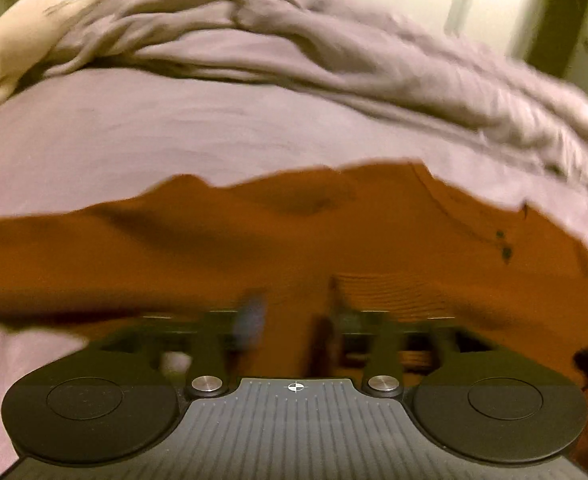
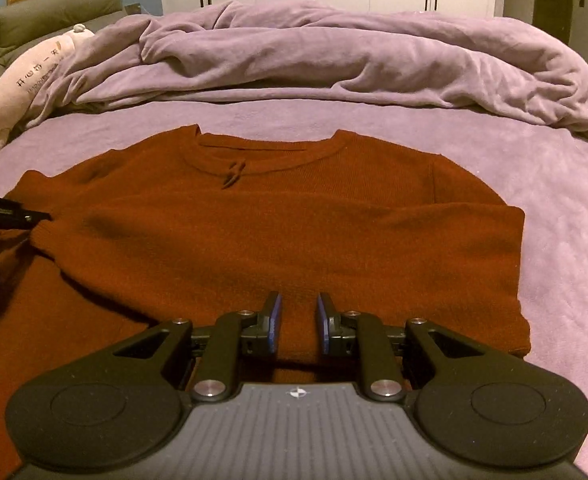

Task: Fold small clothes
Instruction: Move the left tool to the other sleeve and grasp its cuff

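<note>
A rust-orange knitted sweater [image 2: 277, 232] lay front-up on the purple bed sheet [image 2: 566, 240], its neckline toward a rumpled purple duvet [image 2: 334, 56], and its right sleeve was folded across the chest. The right hand-held gripper [image 2: 297, 320] hovered over the hem, jaws slightly apart and holding nothing. The left hand-held gripper [image 2: 33, 216] met the sweater's left sleeve cuff; its own view was blurred, so its grip could not be told. A white plush toy [image 2: 25, 80] lay at the bed's left edge.

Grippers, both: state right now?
Left gripper: too blurred in its own view; cannot tell if it grips the sweater.
Right gripper: open, fingers apart over the sweater's lower part, holding nothing.
</note>
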A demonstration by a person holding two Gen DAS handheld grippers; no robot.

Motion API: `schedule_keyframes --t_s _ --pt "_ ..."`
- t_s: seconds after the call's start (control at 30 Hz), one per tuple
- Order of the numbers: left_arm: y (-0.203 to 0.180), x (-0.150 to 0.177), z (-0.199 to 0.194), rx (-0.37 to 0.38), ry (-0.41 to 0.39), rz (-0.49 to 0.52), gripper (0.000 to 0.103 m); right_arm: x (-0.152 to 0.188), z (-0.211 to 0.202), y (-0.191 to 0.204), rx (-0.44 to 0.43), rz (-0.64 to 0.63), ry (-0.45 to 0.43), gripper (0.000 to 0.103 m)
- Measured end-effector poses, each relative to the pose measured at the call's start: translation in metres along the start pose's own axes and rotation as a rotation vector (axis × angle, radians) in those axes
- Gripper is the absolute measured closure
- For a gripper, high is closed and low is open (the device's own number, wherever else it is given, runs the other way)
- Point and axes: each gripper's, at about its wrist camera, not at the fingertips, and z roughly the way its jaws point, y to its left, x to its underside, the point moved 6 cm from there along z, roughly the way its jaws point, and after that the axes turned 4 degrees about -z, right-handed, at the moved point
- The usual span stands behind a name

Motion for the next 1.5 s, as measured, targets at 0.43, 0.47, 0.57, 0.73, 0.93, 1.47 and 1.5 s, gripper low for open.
schedule_keyframes --t_s 0.43,0.47,0.57,0.73,0.93,1.47,1.5 --pt "0.256 0.005 -0.071 -0.257 -0.106 -0.568 0.033 0.031 -0.055 0.005 -0.024 0.144 -0.028 0.074" --pt "0.263 0.004 -0.069 -0.257 -0.107 -0.593 0.037 0.033 -0.056 0.006 -0.021 0.150 -0.024 0.074" --pt "0.282 -0.010 -0.061 -0.257 -0.113 -0.652 0.056 0.037 -0.057 0.009 -0.005 0.158 -0.005 0.071" --pt "0.284 -0.048 -0.062 -0.223 -0.104 -0.650 0.092 0.040 -0.054 0.012 0.029 0.135 0.018 0.069" --pt "0.271 -0.088 -0.074 -0.151 -0.282 -0.578 0.031 0.042 -0.051 0.017 0.038 0.133 0.020 0.065" --pt "0.300 -0.056 -0.047 -0.107 -0.191 -0.714 0.041 0.043 -0.052 0.021 0.035 0.110 0.015 0.055" --pt "0.299 -0.056 -0.044 -0.104 -0.182 -0.718 0.041 0.043 -0.052 0.021 0.036 0.112 0.013 0.055"
